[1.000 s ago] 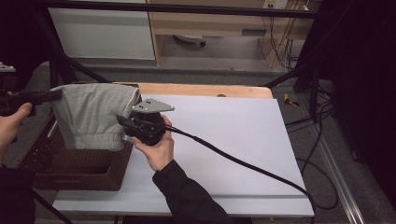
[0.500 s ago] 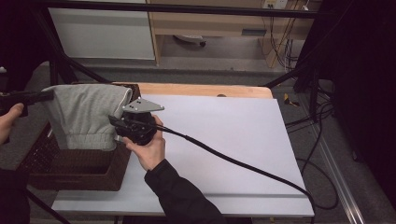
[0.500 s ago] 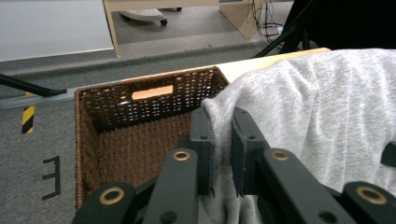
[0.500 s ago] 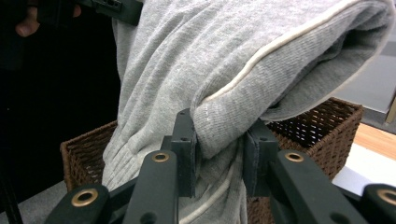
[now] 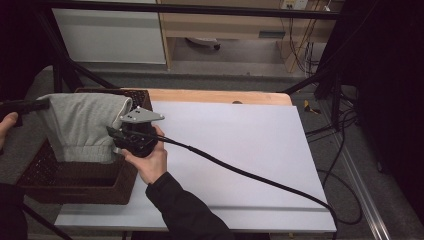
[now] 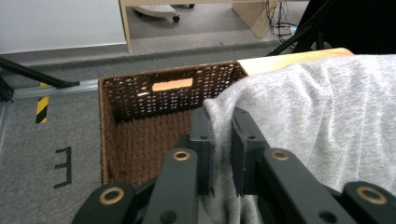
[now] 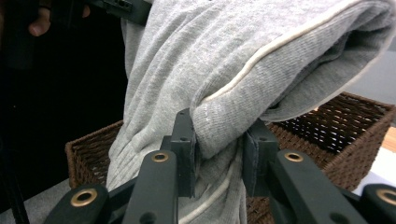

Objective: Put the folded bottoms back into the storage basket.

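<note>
A grey knitted garment (image 5: 82,126) hangs stretched over the brown wicker basket (image 5: 75,177) at the table's left edge. My left gripper (image 5: 42,105) holds its far left corner, jaws shut on a fold of the cloth (image 6: 219,140). My right gripper (image 5: 120,136) grips the garment's right side, jaws pinched around a thick bunched fold with a white seam (image 7: 219,135). In the left gripper view the garment (image 6: 317,121) drapes right of the basket (image 6: 140,126). The basket (image 7: 345,135) sits below and behind the garment in the right gripper view.
The white table top (image 5: 240,160) stretches to the right of the basket, with a wooden strip (image 5: 220,96) along its far edge. A black cable (image 5: 240,172) runs from my right gripper across the table to its right front corner.
Both grippers have carried the garment leftward, from partly over the table to above the basket. Both grips are unchanged.
</note>
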Action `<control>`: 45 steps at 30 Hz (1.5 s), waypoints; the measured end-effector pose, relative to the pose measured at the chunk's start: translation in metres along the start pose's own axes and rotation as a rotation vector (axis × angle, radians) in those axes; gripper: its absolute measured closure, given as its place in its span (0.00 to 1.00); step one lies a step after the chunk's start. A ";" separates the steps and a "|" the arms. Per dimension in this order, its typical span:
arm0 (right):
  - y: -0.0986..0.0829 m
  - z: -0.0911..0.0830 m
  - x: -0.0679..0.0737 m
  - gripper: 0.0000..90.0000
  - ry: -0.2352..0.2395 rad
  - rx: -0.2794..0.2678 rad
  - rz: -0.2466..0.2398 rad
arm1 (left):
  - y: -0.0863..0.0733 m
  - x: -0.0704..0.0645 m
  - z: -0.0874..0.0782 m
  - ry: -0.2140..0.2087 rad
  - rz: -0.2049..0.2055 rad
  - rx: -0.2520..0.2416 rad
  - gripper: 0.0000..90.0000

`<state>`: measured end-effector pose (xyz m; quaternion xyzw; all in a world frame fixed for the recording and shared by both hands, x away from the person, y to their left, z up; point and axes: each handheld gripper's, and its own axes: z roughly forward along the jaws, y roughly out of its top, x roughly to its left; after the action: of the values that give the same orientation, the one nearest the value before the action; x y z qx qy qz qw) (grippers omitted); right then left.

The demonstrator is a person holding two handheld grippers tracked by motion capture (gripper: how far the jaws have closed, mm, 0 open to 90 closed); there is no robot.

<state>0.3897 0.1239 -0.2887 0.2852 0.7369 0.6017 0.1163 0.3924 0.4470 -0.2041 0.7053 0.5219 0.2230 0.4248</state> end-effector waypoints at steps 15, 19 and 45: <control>-0.007 0.021 0.009 0.78 0.026 0.014 0.002 | -0.011 0.016 -0.006 0.037 -0.021 0.008 0.89; -0.010 0.027 0.011 0.78 0.028 0.021 0.005 | -0.014 0.019 -0.007 0.044 -0.021 0.014 0.89; -0.040 0.051 0.012 0.78 0.035 0.086 0.029 | -0.043 0.032 0.012 0.056 -0.044 0.060 0.89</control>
<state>0.3950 0.1686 -0.3370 0.2900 0.7599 0.5759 0.0824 0.3890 0.4767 -0.2506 0.6996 0.5554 0.2174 0.3934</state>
